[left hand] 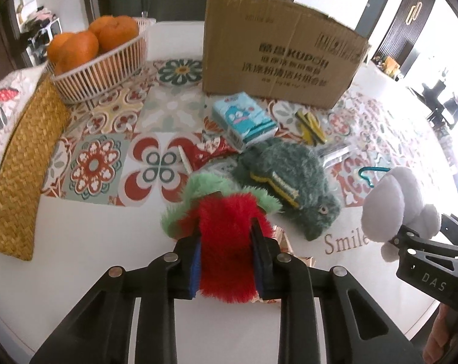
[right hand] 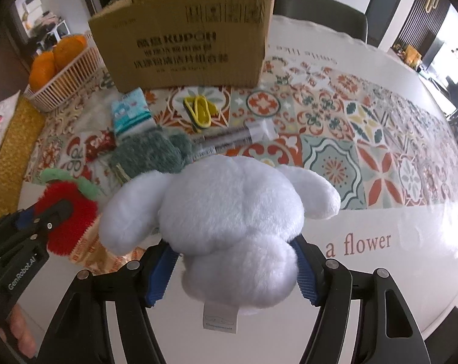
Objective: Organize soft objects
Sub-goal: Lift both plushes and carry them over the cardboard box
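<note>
The left gripper (left hand: 226,261) has its jaws pinched narrow on a red plush strawberry (left hand: 226,236) with a green fuzzy top, lifted off the table (left hand: 92,236). The right gripper (right hand: 235,273) stands wider, its blue pads pressed into a white plush toy (right hand: 229,212) (label hanging below). A dark green plush (left hand: 289,182) lies on the patterned cloth (right hand: 350,139) between them, with the open cardboard box (left hand: 277,60) standing beyond it
</note>
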